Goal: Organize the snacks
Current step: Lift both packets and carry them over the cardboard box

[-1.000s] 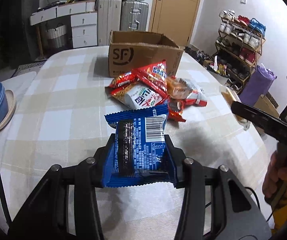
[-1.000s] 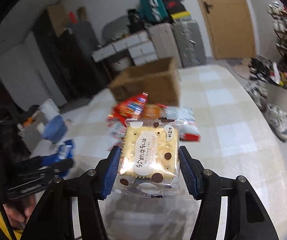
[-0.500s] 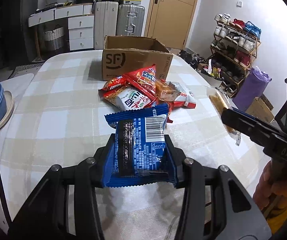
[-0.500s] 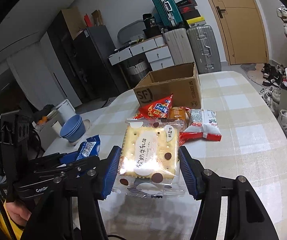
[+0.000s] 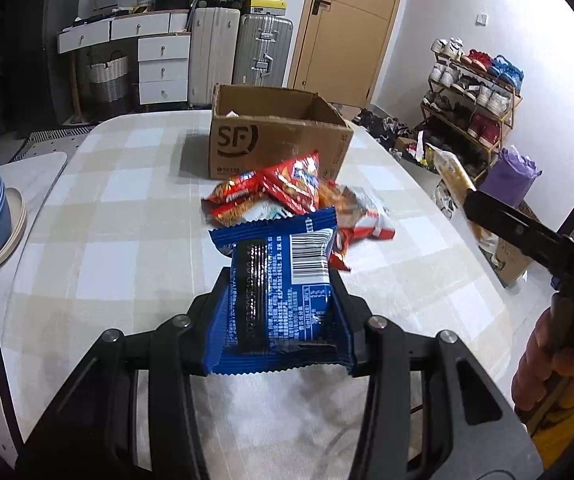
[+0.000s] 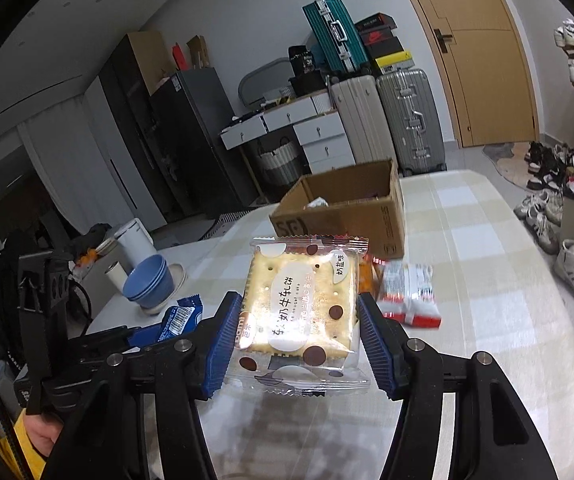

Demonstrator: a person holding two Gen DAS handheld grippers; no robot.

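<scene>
Both packets have come closer to the SF cardboard box [image 5: 275, 140]. My left gripper [image 5: 279, 312] clamps the blue snack packet [image 5: 283, 292]; my right gripper [image 6: 299, 336] clamps the nougat cracker packet [image 6: 303, 304]. The snack pile [image 5: 287, 196] on the checked table [image 5: 127, 220] remains unsorted; something already lies in the box.

Glossy plastic wraps the blue snack packet [image 5: 283, 292]; the cardboard box [image 5: 279, 136] looks matt, the checked tablecloth [image 5: 127, 240] woven.

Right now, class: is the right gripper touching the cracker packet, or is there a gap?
Touching. The right wrist view shows the right gripper with both blue pads pressed against the sides of the cracker packet, holding it clear above the table.
</scene>
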